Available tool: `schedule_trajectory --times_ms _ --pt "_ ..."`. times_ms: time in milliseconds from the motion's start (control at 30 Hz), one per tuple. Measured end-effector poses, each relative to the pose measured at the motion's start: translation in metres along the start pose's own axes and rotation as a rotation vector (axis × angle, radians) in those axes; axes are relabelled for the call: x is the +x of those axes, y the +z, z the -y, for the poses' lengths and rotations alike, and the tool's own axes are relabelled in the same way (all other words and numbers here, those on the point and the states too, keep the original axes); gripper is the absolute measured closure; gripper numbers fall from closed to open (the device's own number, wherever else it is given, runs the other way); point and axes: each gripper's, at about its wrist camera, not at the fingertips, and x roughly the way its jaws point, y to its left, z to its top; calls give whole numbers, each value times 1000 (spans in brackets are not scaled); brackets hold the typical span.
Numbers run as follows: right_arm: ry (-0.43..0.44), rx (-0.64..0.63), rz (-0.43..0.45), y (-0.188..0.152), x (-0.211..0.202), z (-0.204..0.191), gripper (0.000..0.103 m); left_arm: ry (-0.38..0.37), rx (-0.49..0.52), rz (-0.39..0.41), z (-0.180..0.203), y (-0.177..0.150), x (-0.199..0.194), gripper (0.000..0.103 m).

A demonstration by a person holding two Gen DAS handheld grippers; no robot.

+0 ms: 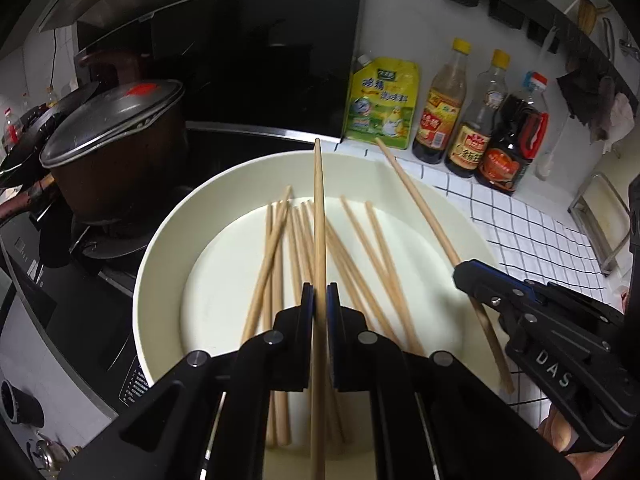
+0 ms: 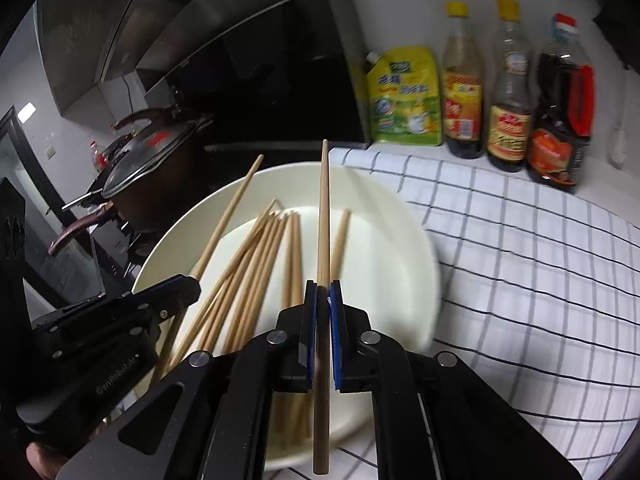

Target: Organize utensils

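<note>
Above bowl (image 1: pixel 160 240) rim: left fingers (image 1: pixel 319 300), right fingers (image 2: pixel 322 300) each pinch one chopstick (image 1: pixel 319 208).

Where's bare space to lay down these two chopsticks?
The checked cloth is bare between the white bowl and the sauce bottles. The bowl is crowded with loose chopsticks, the stove side by the lidded pot.

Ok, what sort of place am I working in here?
Very likely a home kitchen counter. A lidded pot sits on a stove to the left, sauce bottles line the white wall, and each gripper holds a chopstick over a bowl of chopsticks.
</note>
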Motion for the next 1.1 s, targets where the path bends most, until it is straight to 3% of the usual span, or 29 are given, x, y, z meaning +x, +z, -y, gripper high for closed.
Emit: schedule_trajectory --times_ms 233,267,333,367,400,500,600,1100 --pt "-12 -13 -42 -3 14 -11 97 7 -23 -31 -14 -5 12 93" --pt "-14 -13 -39 -3 13 -11 96 10 -31 -28 -15 -6 11 88" --pt "-25 -7 -22 -4 8 -9 86 26 -39 -12 -16 -5 8 65" --pt "-30 -3 -13 -4 5 -9 84 33 -40 -4 -18 -5 6 60" --pt "-35 2 -5 -5 1 -8 79 38 -41 4 -19 -6 3 56" --pt "-54 9 8 -10 -6 -6 79 42 -46 6 -22 -7 -2 54" --pt "-69 17 15 -16 -13 -6 79 44 -54 7 -25 -12 -7 44" --pt "-134 36 61 -44 -49 -19 70 28 -26 33 -26 -25 -37 37"
